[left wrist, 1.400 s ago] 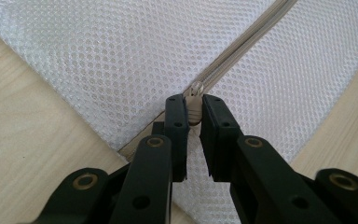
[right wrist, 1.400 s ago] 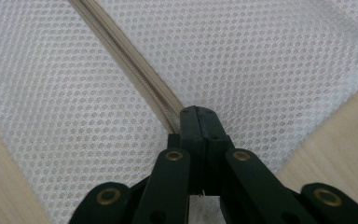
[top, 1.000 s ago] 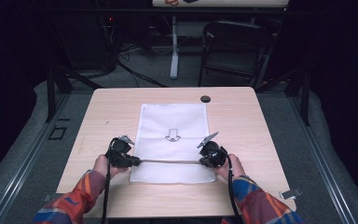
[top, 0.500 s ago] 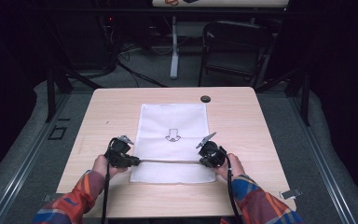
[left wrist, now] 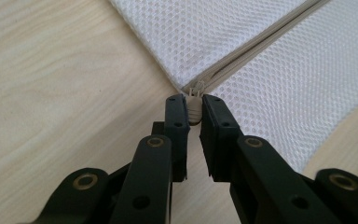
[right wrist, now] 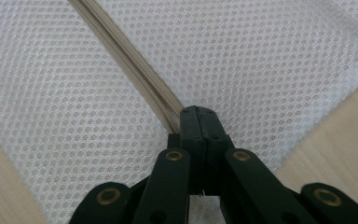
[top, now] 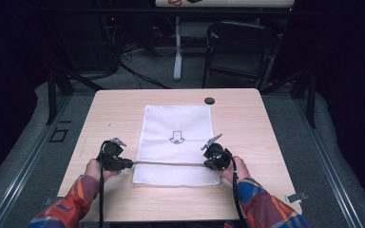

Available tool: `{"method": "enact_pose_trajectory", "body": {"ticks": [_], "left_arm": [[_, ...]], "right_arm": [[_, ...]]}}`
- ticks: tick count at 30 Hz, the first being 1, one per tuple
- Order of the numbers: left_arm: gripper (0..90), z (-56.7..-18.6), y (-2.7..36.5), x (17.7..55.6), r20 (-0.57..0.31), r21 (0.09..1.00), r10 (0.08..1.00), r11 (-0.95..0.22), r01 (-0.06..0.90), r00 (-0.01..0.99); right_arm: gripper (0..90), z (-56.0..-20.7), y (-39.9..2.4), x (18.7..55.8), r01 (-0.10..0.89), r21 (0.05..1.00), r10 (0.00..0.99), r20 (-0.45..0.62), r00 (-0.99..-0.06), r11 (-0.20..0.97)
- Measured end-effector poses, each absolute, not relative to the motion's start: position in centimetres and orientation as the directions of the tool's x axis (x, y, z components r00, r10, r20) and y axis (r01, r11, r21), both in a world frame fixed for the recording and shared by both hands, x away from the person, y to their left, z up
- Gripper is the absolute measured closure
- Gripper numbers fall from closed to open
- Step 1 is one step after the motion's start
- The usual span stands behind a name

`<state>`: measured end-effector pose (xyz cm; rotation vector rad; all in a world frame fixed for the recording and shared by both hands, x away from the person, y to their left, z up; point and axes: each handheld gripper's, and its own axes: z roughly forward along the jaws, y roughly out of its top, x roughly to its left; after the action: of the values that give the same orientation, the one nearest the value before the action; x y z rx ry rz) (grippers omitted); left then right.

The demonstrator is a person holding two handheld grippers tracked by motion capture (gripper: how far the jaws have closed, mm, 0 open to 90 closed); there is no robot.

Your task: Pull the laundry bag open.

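A pale wooden surface (top: 114,114) fills mid-frame; a white mesh bag (top: 178,123) lies flat at its centre, a small dark disc (top: 209,100) just beyond the bag's upper right corner.

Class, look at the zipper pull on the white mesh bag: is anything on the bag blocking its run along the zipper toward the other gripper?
Nothing visible does. The left gripper pinches the zipper pull at one end of the mesh bag. The zipper lies bare across to the right gripper, shut at the far end.
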<state>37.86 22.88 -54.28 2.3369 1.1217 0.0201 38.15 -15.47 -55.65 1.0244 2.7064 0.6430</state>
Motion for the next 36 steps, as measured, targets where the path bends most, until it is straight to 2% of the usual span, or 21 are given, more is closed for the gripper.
{"method": "enact_pose_trajectory", "body": {"ticks": [11,12,13,14,16,20,22,25,28,29,33,36], "left_arm": [[79.8,-54.4,22.4,37.8,-0.194,0.458,0.731,-0.522,0.720,0.654],[77.8,-54.3,22.5,37.8,-0.203,0.457,0.735,-0.513,0.727,0.646],[69.7,-54.3,22.5,37.9,-0.218,0.459,0.735,-0.503,0.732,0.642],[65.9,-54.2,22.5,37.9,-0.216,0.465,0.734,-0.502,0.729,0.644],[52.8,-53.9,22.5,37.9,-0.218,0.471,0.739,-0.493,0.732,0.638],[36.1,-53.3,22.8,37.7,-0.219,0.497,0.741,-0.474,0.726,0.634],[23.7,-53.0,23.0,37.6,-0.203,0.507,0.747,-0.473,0.721,0.633],[15.7,-52.5,23.5,37.3,-0.188,0.524,0.761,-0.457,0.719,0.621],[14.3,-52.3,24.1,37.1,-0.182,0.531,0.777,-0.438,0.726,0.602],[10.4,-52.2,24.5,37.0,-0.168,0.538,0.792,-0.424,0.728,0.586],[7.0,-52.2,25.7,37.1,-0.165,0.541,0.816,-0.395,0.742,0.554],[5.3,-52.4,26.4,37.3,-0.157,0.543,0.836,-0.372,0.753,0.526]], "right_arm": [[90.0,-55.7,-15.4,38.1,0.568,0.463,0.650,-0.026,-0.759,0.681],[86.5,-55.7,-15.4,38.0,0.566,0.468,0.649,-0.022,-0.760,0.678],[78.0,-55.5,-15.4,38.1,0.561,0.474,0.644,-0.016,-0.765,0.678],[73.4,-55.2,-15.5,38.1,0.561,0.483,0.644,-0.008,-0.765,0.672],[68.7,-54.4,-15.6,37.9,0.543,0.528,0.640,0.000,-0.768,0.653],[44.7,-52.4,-16.4,37.7,0.540,0.574,0.670,-0.019,-0.742,0.615],[30.8,-51.8,-17.2,37.6,0.559,0.575,0.684,-0.001,-0.730,0.597],[14.0,-51.2,-18.9,37.3,0.592,0.573,0.720,0.004,-0.694,0.567],[11.9,-50.9,-20.3,37.0,0.604,0.571,0.746,-0.022,-0.666,0.556],[6.2,-50.7,-21.5,37.0,0.629,0.564,0.772,-0.024,-0.635,0.535],[0.0,-51.0,-23.4,37.0,0.674,0.545,0.812,-0.020,-0.584,0.498],[0.0,-51.5,-24.6,37.0,0.696,0.534,0.829,-0.017,-0.560,0.481]]}}
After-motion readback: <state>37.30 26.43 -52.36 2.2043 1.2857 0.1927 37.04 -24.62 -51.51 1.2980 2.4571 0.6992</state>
